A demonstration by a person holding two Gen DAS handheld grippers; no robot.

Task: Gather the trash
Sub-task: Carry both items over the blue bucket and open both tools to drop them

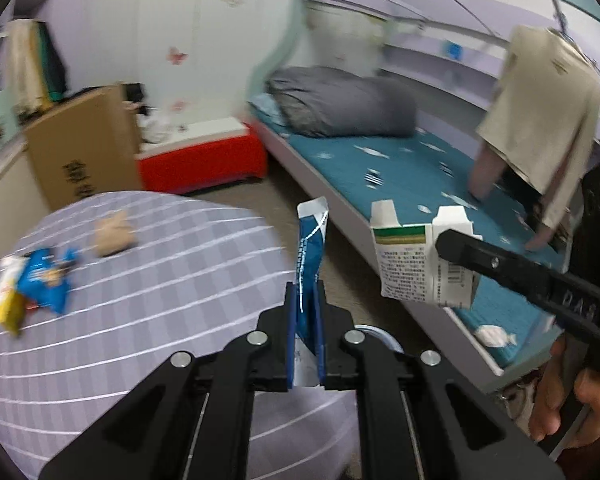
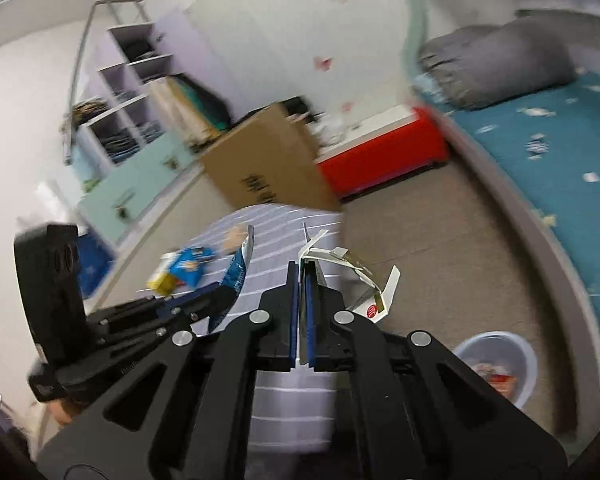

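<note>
The left hand-held gripper is clamped on a torn blue-and-white foil wrapper, which stands upright between its blue-padded fingers, held in the air past the near right edge of the round tabletop with its lilac, white-striped cloth. The right hand-held gripper is pressed together on a flattened white cardboard carton with a green band and open flaps; from the left wrist camera the carton hangs in the air over the edge of the bed with the teal patterned sheet, well clear of the tabletop. On the tabletop, near its left edge, lie a blue snack packet and a yellow packet, touching one another, and further in, a crumpled brown paper wad lies apart from them. Down on the floor beside the bed stands a pale lilac round bin with red and white rubbish inside. Both views are blurred.
</note>
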